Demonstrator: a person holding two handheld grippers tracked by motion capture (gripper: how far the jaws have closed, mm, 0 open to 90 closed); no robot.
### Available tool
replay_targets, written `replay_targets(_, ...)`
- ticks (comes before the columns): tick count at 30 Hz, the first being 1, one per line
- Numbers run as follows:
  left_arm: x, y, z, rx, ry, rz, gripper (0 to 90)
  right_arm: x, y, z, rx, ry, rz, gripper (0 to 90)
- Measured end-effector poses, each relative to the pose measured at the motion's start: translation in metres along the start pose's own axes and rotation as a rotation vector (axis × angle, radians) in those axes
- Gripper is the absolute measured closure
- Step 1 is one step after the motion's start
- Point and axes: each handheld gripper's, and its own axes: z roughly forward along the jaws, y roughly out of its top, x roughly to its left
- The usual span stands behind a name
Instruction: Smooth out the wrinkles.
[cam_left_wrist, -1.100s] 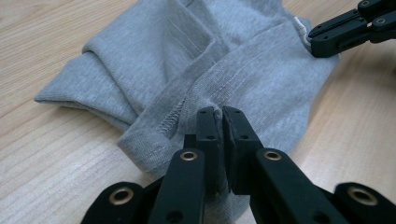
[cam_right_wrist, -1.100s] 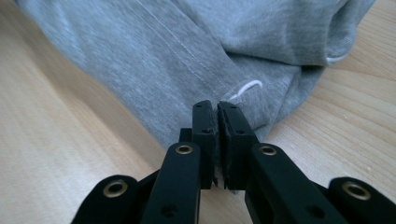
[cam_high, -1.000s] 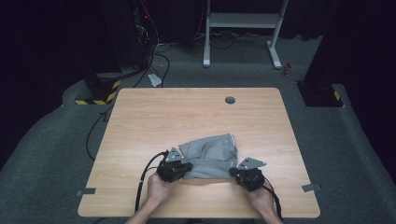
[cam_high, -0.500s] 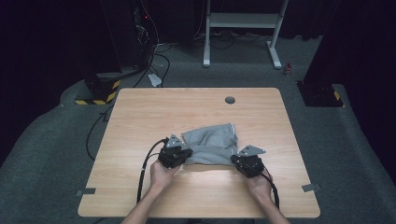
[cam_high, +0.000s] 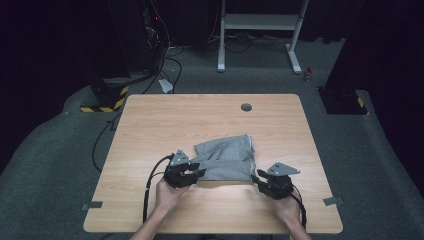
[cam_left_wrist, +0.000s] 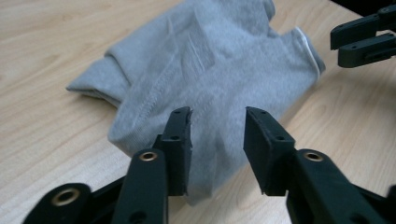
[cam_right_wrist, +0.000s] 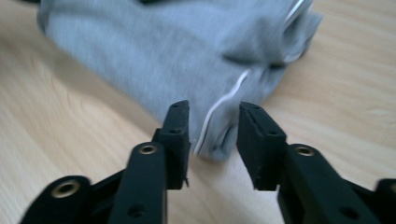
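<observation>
The wooden table (cam_high: 165, 120) takes up the middle of the high view, light grain, with a small dark round grommet (cam_high: 246, 107) near its upper edge. On it, a bit below centre of the frame, lies a folded grey garment (cam_high: 227, 161), bunched into a rough rectangle with a few creases and stitched hems. In the left gripper view it spreads across the upper middle, and a thin white cord or trim runs along its edge in the right gripper view (cam_right_wrist: 224, 100).

The left gripper (cam_high: 196, 171) sits at the garment's lower left corner in the high view, held in a hand (cam_high: 167, 194) coming up from the bottom edge. Its jaws have just been opening; they're parted now with the grey fabric lying between and beyond them, pads not pressing on it.

Same deal with the right gripper (cam_high: 256, 177) at the garment's lower right corner: jaws just opened, standing apart around the corner with the white trim, nothing gripped.
</observation>
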Motion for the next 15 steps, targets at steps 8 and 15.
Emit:
replay_targets(8, -0.001, 0.011, 0.017, 0.025, 0.014, -0.010, 54.9, -0.010, 0.029, 0.015, 0.014, -0.025, 0.079, 53.9)
replay_targets(15, -0.002, 0.013, 0.026, 0.067, 0.008, 0.018, 79.6, -0.013, 0.033, 0.033, 0.106, 0.001, 0.052, 80.6)
